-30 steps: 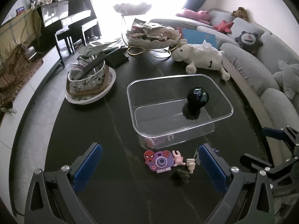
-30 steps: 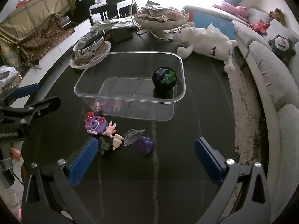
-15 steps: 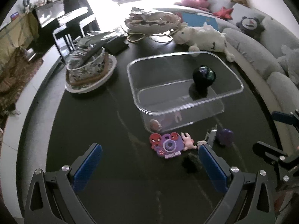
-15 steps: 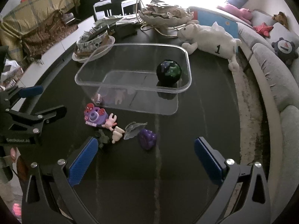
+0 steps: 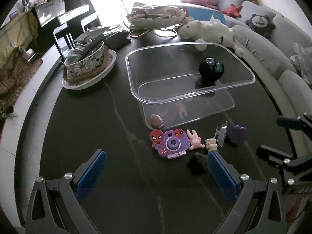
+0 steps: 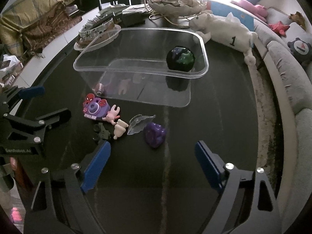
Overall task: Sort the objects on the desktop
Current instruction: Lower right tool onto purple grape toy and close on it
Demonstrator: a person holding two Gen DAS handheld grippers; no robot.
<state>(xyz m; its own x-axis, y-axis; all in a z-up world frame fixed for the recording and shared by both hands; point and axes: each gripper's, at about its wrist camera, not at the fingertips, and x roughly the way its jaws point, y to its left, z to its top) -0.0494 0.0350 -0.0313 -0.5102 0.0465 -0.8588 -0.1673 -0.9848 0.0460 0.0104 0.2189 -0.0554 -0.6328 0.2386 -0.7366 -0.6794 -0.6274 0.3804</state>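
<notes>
Right wrist: purple toy (image 6: 155, 134) between open hand-held gripper (image 6: 153, 164) fingers.

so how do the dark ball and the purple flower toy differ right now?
The dark ball sits inside the clear bin; the purple flower toy lies outside on the table. The ball is round, bigger, near-black with green patches; the flower toy is lumpy, smaller, solid purple. Neither is gripped.

The right gripper (image 6: 153, 163) hung wide open above the dark surface (image 6: 214, 117), nothing between its blue pads. Just ahead lay a purple toy (image 6: 155, 134), a clear leaf (image 6: 140, 123) and a Spider-Man camera (image 6: 95, 108). Beyond, a clear tub (image 6: 202, 44) held a dark ball (image 6: 180, 58).
</notes>
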